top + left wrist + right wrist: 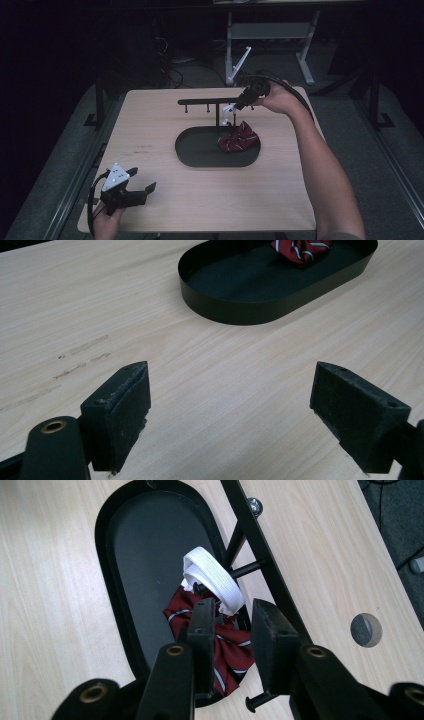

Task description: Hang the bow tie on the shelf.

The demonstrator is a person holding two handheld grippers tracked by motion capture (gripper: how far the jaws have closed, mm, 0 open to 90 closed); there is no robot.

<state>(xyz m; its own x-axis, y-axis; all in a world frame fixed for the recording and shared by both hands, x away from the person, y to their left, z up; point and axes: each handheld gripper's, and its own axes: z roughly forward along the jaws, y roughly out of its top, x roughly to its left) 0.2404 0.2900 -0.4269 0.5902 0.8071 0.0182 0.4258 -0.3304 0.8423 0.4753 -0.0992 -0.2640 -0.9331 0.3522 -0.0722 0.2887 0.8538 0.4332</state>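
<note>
Item: striped tie (239, 138), bunched at tray's (200, 155) three-o'clock end, white band (212, 580) looped on rack peg. Right claw (235, 625) nearer, slightly parted above it, grasping nothing visible. Left claw (134, 192) released, idle at surface's (150, 130) seven o'clock.

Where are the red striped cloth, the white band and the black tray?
red striped cloth (239, 138), high view, middle of the bundle.
white band (212, 577), right gripper view, top of its loop.
black tray (235, 310), left gripper view, near wall.
</note>
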